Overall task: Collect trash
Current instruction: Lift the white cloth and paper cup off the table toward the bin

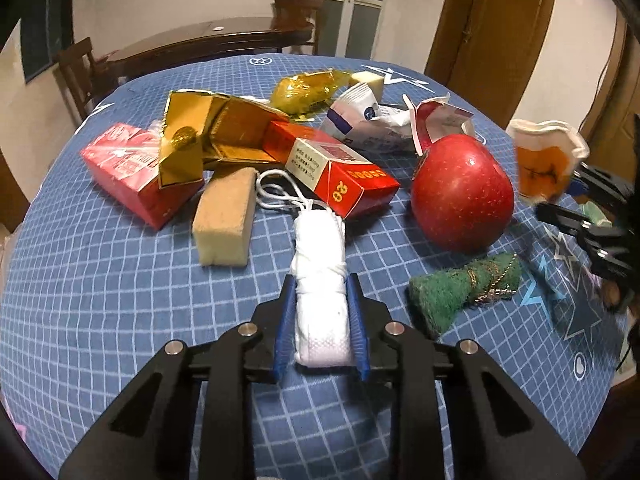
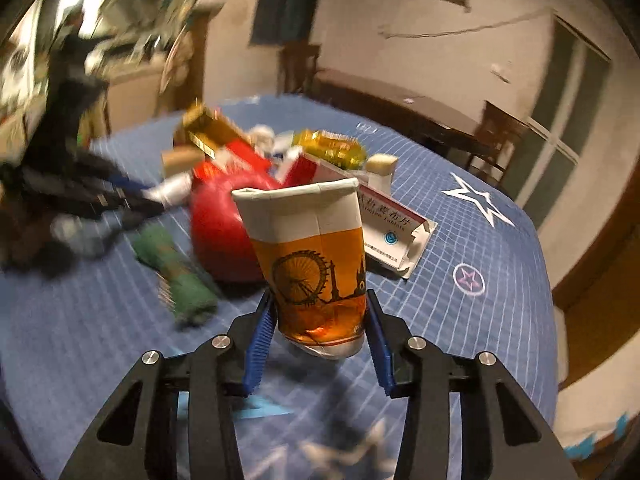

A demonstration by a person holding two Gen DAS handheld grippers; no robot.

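Trash is lying scattered mid-table (image 1: 100,312); left gripper (image 1: 322,320) is clenching a rolled white mask (image 1: 320,288), right gripper (image 2: 320,334) is squeezing a crumpled paper cup (image 2: 308,256) near the table's right edge. Both should be lifting straight up, keeping pressure steady, steering clear of the red apple (image 1: 462,192) and green scrubber (image 1: 460,292).

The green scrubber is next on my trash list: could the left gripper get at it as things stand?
Probably not yet. The left gripper is shut on the rolled white mask, so its fingers are full. The green scrubber itself lies uncovered on the tablecloth just beside it, below the apple.
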